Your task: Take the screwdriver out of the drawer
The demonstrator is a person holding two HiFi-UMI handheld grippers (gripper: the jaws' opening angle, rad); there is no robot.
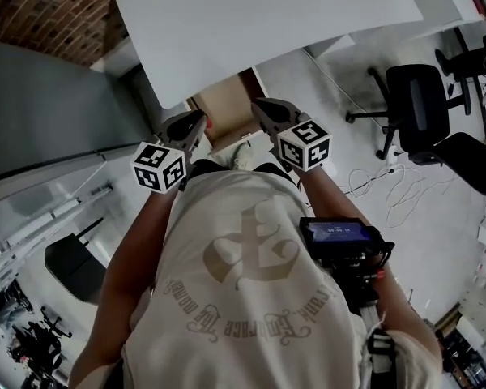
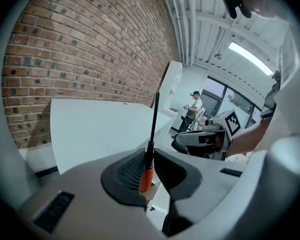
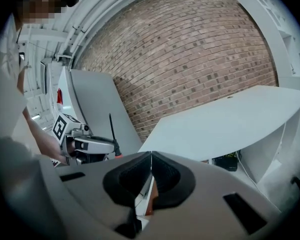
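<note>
Firmly, the left gripper [image 2: 152,165] is clamping its jaws on the screwdriver [image 2: 150,149], with the dark pads pressing on its orange handle. A black collar is sitting just above the pads, and the thin black shaft is rising upright beyond the tips, well clear of everything. Alongside, the right gripper [image 3: 151,176] is holding its jaws pressed together with nothing between them. Ahead of and below both tips, the wooden drawer [image 1: 227,113] is showing under the white tabletop [image 1: 267,23].
</note>
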